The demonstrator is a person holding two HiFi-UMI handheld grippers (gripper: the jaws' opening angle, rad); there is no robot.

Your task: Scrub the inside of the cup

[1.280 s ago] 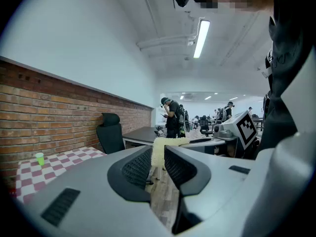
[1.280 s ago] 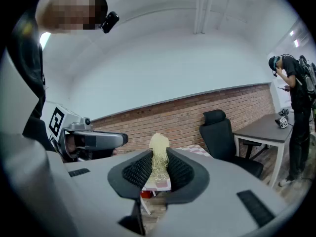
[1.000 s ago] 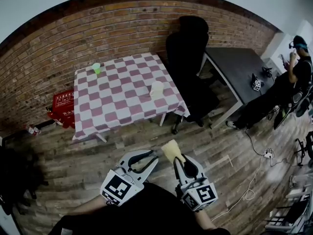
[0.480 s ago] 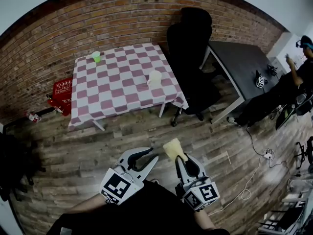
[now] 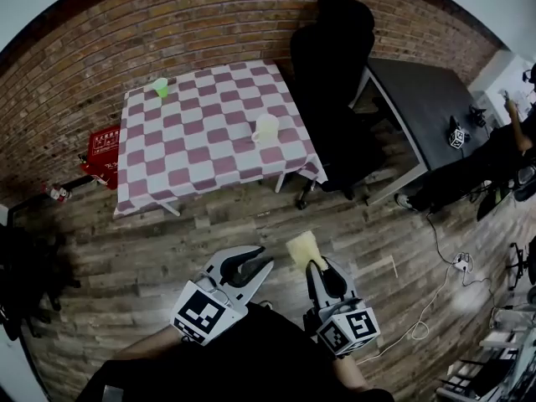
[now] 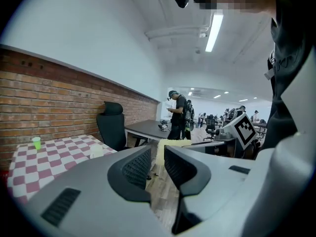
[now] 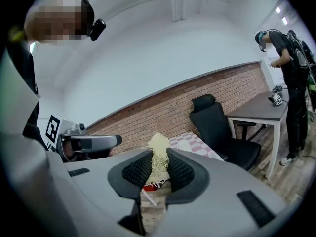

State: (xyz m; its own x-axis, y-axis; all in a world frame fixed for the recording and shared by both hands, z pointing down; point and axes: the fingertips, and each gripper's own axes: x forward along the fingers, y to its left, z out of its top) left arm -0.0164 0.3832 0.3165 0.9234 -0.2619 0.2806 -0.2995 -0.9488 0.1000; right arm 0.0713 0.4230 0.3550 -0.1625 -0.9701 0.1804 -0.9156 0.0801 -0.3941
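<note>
A pale translucent cup (image 5: 266,128) stands near the right edge of the table with the pink-and-white checked cloth (image 5: 201,153); it also shows small in the left gripper view, cup (image 6: 96,149). A green cup (image 5: 160,86) stands at the table's far corner. Both grippers hover over the wooden floor, well short of the table. My right gripper (image 5: 311,265) is shut on a yellow mesh sponge (image 5: 302,249), whose strands sit between the pads (image 7: 159,163). My left gripper (image 5: 253,260) is open with nothing between its jaws (image 6: 157,166).
A black office chair (image 5: 333,74) stands right of the table, beside a dark desk (image 5: 419,107). A red box (image 5: 104,146) lies on the floor by the brick wall. A person (image 5: 502,153) sits at far right. Cables and a power strip (image 5: 459,263) trail across the floor.
The table and cups have slid a little upward in the head view. Both grippers keep the same pose, the right still holding the sponge.
</note>
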